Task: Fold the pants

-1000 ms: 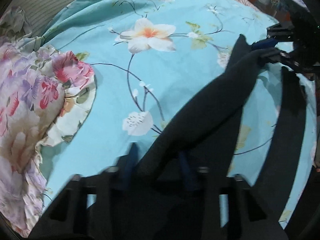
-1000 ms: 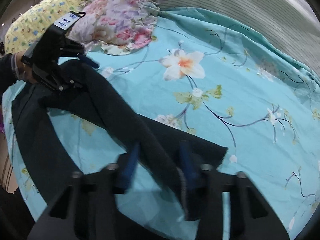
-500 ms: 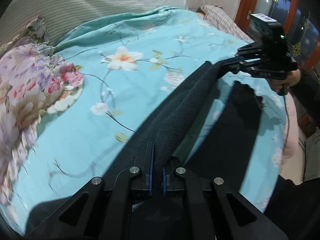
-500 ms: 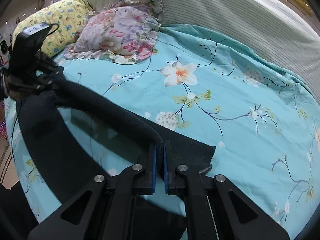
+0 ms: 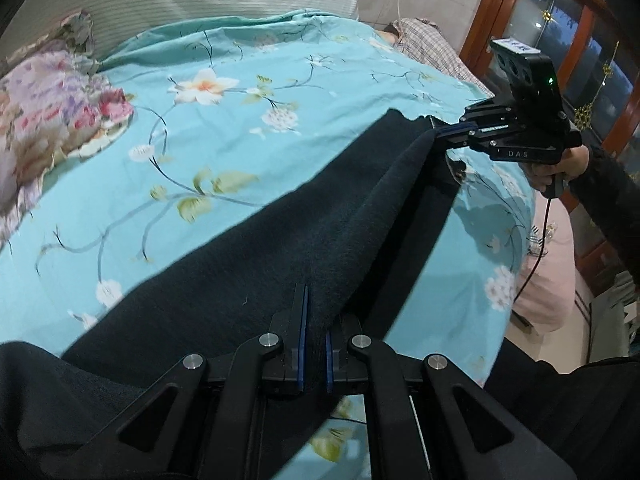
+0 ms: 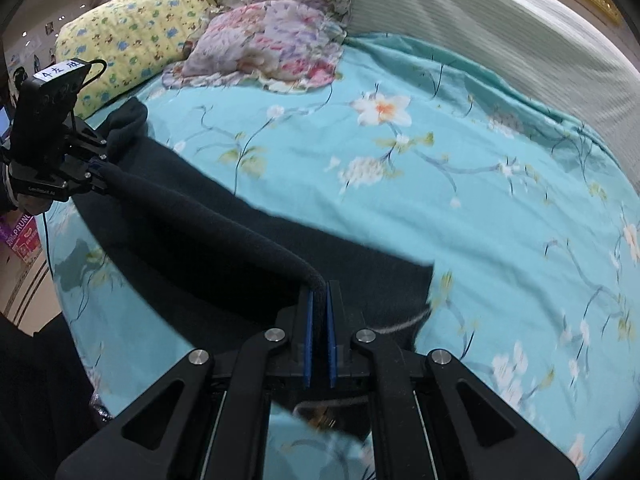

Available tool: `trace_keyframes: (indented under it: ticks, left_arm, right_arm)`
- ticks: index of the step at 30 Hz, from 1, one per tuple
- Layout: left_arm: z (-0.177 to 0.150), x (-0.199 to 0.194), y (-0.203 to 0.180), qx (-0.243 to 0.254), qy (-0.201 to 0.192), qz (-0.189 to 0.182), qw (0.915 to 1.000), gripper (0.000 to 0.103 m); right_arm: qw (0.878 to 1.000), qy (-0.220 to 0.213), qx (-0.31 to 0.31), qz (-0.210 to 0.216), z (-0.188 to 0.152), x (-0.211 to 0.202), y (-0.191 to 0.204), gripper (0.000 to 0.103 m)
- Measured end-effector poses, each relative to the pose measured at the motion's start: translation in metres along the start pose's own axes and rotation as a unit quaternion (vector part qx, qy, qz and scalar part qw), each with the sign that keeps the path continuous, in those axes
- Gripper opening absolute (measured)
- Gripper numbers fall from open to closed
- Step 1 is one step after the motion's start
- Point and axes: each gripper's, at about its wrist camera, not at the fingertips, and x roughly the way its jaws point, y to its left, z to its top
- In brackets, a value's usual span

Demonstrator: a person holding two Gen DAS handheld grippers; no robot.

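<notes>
Two grippers share one pair of dark pants (image 5: 248, 264), each pinching an end of the same raised edge; nearest the left camera, the left gripper (image 5: 314, 312) has its blue-lined fingers (image 5: 301, 320) closed on a thick bunch of the cloth; nearest the right camera, the right gripper (image 6: 319, 304) is clamped the same way on a rolled ridge of fabric; between them that edge hangs lifted in a slack line while the rest of the pants lies spread on the bed (image 6: 500, 208), over a turquoise flowered sheet. The likely trouble, as a judgement: the held edge is rolled and bunched rather than flat, so laying it down may trap a twist or a wrinkle in the fold; uneven pull from one side could drag the lower layer askew; a thin bite could slip free. Both grippers are held low and roughly level above the bed, pointing toward each other across the pants; a hand (image 5: 560, 168) grips the right handle. Farther off lie a floral pillow (image 6: 268, 44) and a yellow pillow (image 6: 136, 28) by a striped headboard (image 6: 460, 28).
</notes>
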Motion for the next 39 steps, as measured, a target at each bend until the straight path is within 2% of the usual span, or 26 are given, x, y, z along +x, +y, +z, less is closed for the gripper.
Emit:
trace_keyframes:
  ticks: [7, 9, 11, 12, 14, 15, 18, 19, 25, 30, 32, 39]
  left_arm:
    - [-0.021, 0.015, -0.002, -0.021, 0.01, -0.014, 0.9996, 0.006]
    - [-0.028, 0.024, -0.001, -0.028, 0.02, -0.008, 0.9994, 0.007]
    - [-0.033, 0.032, -0.001, -0.036, 0.031, -0.007, 0.9988, 0.014]
    - [-0.036, 0.035, -0.001, -0.041, 0.037, -0.012, 0.9984, 0.022]
    - [-0.041, 0.032, -0.001, -0.053, 0.03, -0.026, 0.9978, 0.031]
    - [-0.042, 0.029, -0.002, -0.056, 0.028, -0.03, 0.9975, 0.037]
    - [-0.049, 0.018, -0.001, -0.066, 0.018, -0.034, 0.9971, 0.041]
    - [-0.052, 0.014, 0.0, -0.07, 0.015, -0.032, 0.997, 0.041]
    - [-0.07, -0.015, 0.017, -0.113, -0.015, -0.02, 0.9933, 0.041]
    - [-0.085, -0.045, 0.037, -0.134, -0.036, 0.003, 0.9904, 0.042]
    - [-0.088, -0.057, 0.047, -0.141, -0.042, 0.023, 0.9889, 0.049]
    - [-0.104, -0.097, 0.097, -0.187, -0.065, 0.057, 0.9786, 0.05]
  right_arm:
    - [1.0, 0.02, 0.01, -0.002, -0.023, 0.001, 0.01, 0.007]
    - [0.999, 0.032, 0.017, 0.001, -0.025, 0.006, 0.01, 0.007]
    - [0.999, 0.05, 0.014, 0.0, -0.029, 0.013, 0.012, 0.007]
    - [0.998, 0.059, 0.012, -0.003, -0.03, 0.016, 0.014, 0.01]
    - [0.998, 0.068, 0.016, -0.006, -0.032, 0.019, 0.017, 0.016]
    - [0.998, 0.066, 0.017, -0.007, -0.032, 0.017, 0.018, 0.023]
    - [0.998, 0.06, 0.025, -0.006, -0.032, 0.01, 0.023, 0.056]
    - [0.998, 0.053, 0.025, -0.009, -0.031, 0.006, 0.025, 0.06]
    - [0.999, 0.015, 0.035, -0.001, -0.019, -0.007, 0.042, 0.061]
    - [0.999, -0.002, 0.04, 0.032, 0.001, 0.006, 0.07, 0.061]
    - [0.998, -0.007, 0.034, 0.054, 0.011, 0.014, 0.084, 0.061]
    - [0.995, -0.008, 0.007, 0.103, 0.043, 0.042, 0.134, 0.061]
